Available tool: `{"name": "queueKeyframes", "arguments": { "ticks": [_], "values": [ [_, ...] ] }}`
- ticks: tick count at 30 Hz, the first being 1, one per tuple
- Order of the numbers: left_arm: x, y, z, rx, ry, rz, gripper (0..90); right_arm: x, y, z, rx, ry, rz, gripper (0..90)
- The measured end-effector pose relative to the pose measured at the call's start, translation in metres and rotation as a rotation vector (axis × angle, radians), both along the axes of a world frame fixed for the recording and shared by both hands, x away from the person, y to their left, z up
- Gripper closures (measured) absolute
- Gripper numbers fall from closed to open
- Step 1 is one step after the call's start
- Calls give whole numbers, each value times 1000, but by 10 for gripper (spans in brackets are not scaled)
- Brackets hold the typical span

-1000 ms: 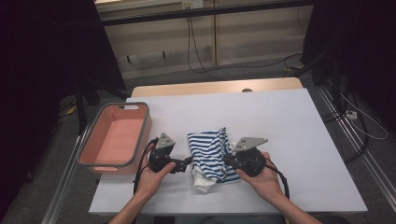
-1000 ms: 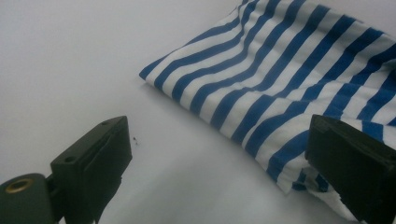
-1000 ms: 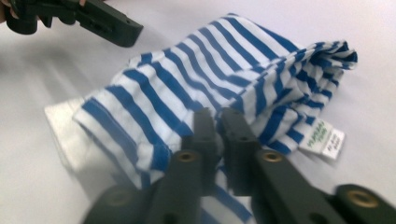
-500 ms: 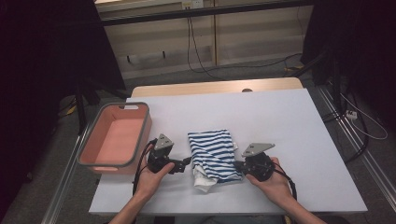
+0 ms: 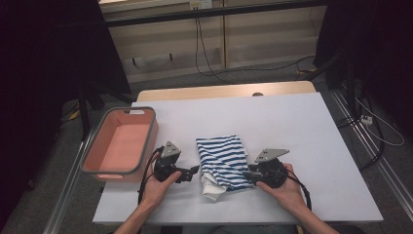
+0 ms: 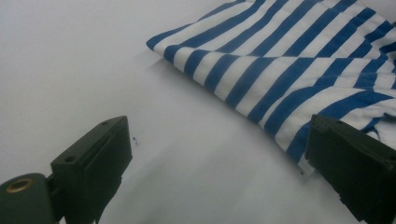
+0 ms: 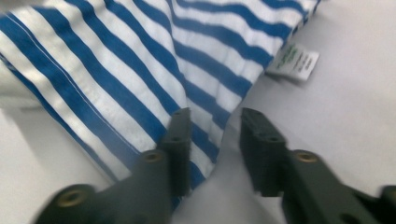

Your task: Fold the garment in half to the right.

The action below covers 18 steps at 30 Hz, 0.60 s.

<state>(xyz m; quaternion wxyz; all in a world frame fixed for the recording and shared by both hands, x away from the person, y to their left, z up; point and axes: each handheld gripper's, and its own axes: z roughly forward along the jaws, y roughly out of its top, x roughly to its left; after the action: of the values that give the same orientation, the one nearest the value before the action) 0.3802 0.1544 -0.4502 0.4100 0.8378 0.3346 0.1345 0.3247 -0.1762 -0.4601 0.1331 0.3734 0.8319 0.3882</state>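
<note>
A blue-and-white striped cloth point(image 5: 223, 158) lies folded on the white table point(image 5: 292, 126), with a white bunch sticking out at its near end. My left gripper point(image 5: 195, 171) rests just left of the cloth's near corner. In the left gripper view its jaws stand wide open point(image 6: 219, 135), the striped cloth point(image 6: 289, 70) reaching one jaw. My right gripper point(image 5: 248, 174) is at the cloth's near right edge. In the right gripper view point(image 7: 215, 116) the jaws are a narrow gap apart, one jaw over the stripes point(image 7: 116, 70), the cloth's edge between them. A white label point(image 7: 294, 60) sticks out.
A pink bin point(image 5: 119, 141) with a grey rim stands at the table's left edge, close to my left hand. Bare table lies to the right of and beyond the cloth. Cables run along the floor behind the table.
The cloth's right side, lifted and bunched a second ago, now lies flat. My right gripper has moved right and towards the near edge. The left gripper has barely moved.
</note>
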Motion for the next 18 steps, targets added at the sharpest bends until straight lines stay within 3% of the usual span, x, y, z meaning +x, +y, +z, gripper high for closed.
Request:
{"name": "queueKeyframes", "arguments": {
  "ticks": [4,10,13,18],
  "values": [
    [0,0,0,-12,-2,3,74,6,-1,11,29,-40,-18,496],
    [2,-1,0,-10,-4,-2,74,27,0,26,58,-99,-20,524],
    [2,0,1,-14,-8,-5,74,48,8,33,60,-128,-45,556],
    [3,2,0,-13,1,-8,74,86,21,28,22,-85,-58,562]
  ]
}}
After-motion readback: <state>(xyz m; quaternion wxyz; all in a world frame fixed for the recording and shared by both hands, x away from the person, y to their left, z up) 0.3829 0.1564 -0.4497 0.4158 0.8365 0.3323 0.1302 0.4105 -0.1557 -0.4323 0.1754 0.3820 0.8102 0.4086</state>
